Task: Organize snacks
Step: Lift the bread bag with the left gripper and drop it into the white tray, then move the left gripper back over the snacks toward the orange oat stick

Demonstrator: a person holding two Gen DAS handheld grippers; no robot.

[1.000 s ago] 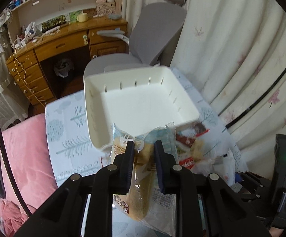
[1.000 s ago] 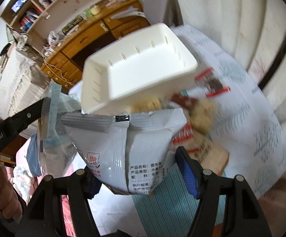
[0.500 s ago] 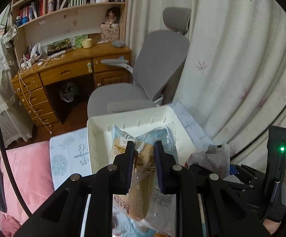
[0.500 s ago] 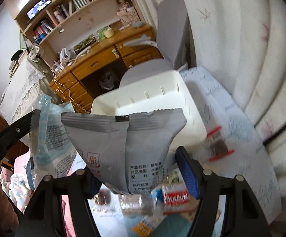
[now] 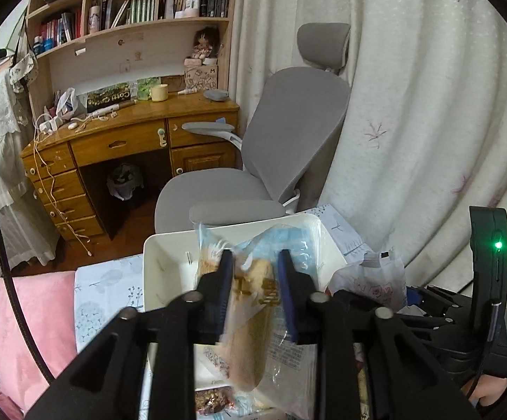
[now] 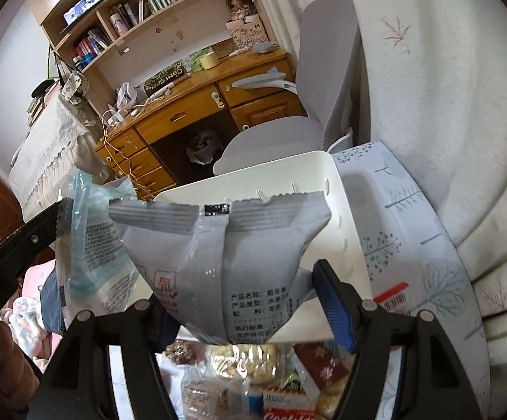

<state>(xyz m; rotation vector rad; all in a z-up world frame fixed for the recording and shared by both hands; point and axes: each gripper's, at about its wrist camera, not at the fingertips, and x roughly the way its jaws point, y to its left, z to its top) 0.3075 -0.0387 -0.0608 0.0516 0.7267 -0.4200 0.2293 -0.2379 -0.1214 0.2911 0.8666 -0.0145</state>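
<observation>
In the left wrist view, the left gripper [image 5: 255, 273] sits at lower centre with a clear-wrapped bread roll [image 5: 253, 301] between its fingers; its jaws have just been opening, and gaps show on both sides of the pack, so the pads no longer press it. The roll hangs over the white bin [image 5: 164, 266], whose near corner fills the middle of the frame. Brown print on the wrapper is too blurred to read. A dark box [image 5: 108, 97] on the desk at upper left reads "Corn". In the right wrist view, the right gripper [image 6: 239, 290] clamps a grey snack bag [image 6: 218, 245] printed with Chinese product text, held in front of the bin. At bottom, a loose packet [image 6: 283, 407] shows red lettering, only partly legible.
</observation>
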